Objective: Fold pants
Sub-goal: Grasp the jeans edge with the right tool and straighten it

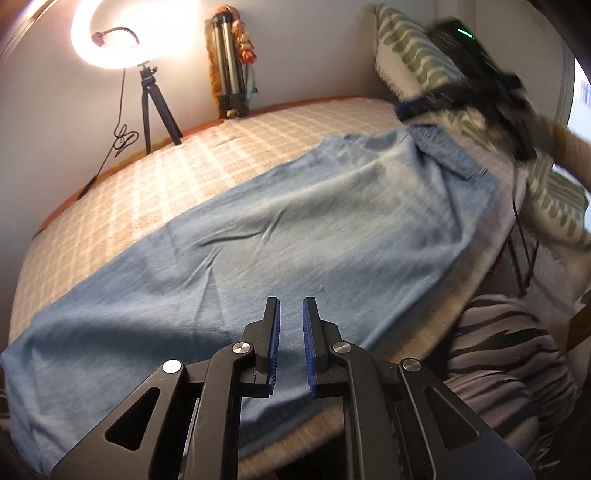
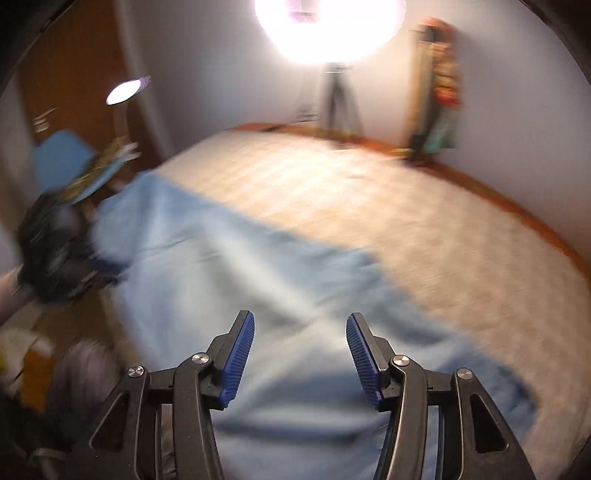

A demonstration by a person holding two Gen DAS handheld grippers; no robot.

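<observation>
Left hand-held gripper (image 1: 291,310) sits low over the near edge of the pants (image 1: 258,236), jaws parted only a narrow gap, nothing between the pads, cloth visible through the gap. Right hand-held gripper (image 2: 300,325) stands about half open, also empty, hovering above blue fabric; its view is heavily motion-blurred. Pants lie spread lengthwise across the bed (image 1: 122,184), which has a checked cover, apparently already doubled leg-on-leg, waistband end far right in the left view, with some wrinkles mid-cloth. Both grippers look released, so my read: between folds, lengthwise fold laid down, cross fold not yet begun. Next move likely calls for each gripper to drop to one end of the pants, pinch both layers at the edge, and carry that end over toward the other. Ring light (image 1: 110,33) on tripod and person's striped sleeve (image 1: 506,354) sit at the margins.
</observation>
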